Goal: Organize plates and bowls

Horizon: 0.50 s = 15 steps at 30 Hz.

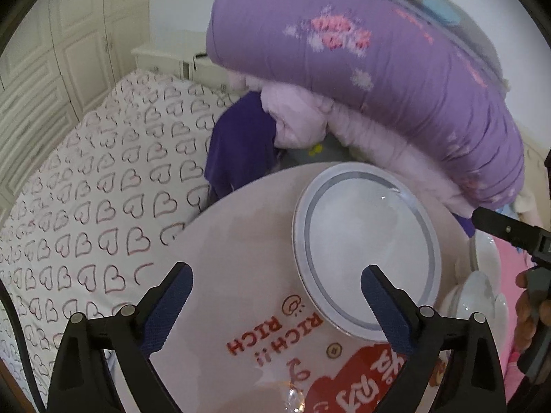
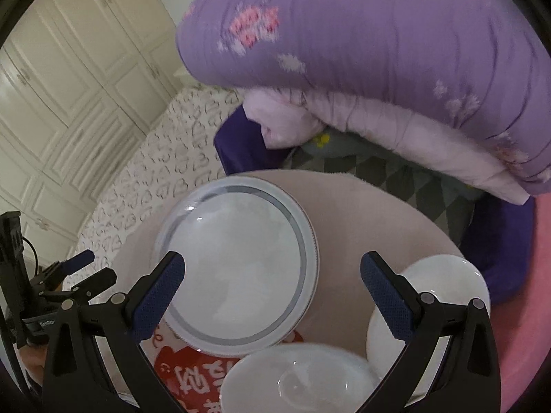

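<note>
A white plate with a grey ring [image 1: 365, 241] lies flat on a round pinkish table [image 1: 241, 241]; it also shows in the right wrist view [image 2: 241, 265]. My left gripper [image 1: 275, 306] is open and empty above the table, its right finger over the plate's near rim. My right gripper [image 2: 272, 296] is open and empty above the plate's near side. A white bowl [image 2: 296, 378] sits just below it, and a second white bowl [image 2: 447, 282] sits at the right. The bowls show partly at the right of the left wrist view [image 1: 482, 296].
The table [image 2: 361, 223] stands on a bed with a heart-print sheet [image 1: 86, 189]. A folded purple quilt [image 1: 378, 69] and pink bedding pile up behind the table. The table carries red print [image 1: 275, 330]. White wardrobe doors [image 2: 69, 86] stand at the left.
</note>
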Motion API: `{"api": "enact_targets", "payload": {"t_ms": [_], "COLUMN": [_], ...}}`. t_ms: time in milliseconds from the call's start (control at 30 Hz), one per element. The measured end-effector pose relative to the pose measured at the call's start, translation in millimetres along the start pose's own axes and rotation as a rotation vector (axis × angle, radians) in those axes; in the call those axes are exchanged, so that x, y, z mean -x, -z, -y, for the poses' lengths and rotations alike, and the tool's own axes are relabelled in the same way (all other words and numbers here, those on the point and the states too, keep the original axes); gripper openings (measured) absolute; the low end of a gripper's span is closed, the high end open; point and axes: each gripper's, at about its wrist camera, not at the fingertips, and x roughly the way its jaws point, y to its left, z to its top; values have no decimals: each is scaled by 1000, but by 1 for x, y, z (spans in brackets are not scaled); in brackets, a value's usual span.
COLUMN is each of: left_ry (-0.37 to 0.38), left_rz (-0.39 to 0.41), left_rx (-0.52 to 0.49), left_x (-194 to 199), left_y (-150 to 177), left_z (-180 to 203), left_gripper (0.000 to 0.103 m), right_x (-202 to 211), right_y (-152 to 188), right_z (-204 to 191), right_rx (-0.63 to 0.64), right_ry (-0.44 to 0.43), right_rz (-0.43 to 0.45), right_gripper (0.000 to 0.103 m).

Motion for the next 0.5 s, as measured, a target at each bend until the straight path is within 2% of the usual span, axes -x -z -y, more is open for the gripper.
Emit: {"api": "enact_targets", "payload": {"t_ms": [167,267,333,500], "left_ry": [25,49,60,81], "left_rz": [-79,-131,-164,-170], "left_rx": [22,39,47,57], "left_x": [-48,-75,-90,-109], "left_y": [-22,-31,-35,-46], "left_z": [-3,-7,-8,-10], "left_gripper": [86,73,59,55], "right_x": [-26,-39,-48,-64], "right_y": [-5,-6,-7,-6], "right_z": [8,11,12,15], "right_rx": [-3,1,-1,3], "right_ry": [22,23,33,43], "right_rz": [-73,-109,-132,-170], "right_gripper": [102,97,90,77]}}
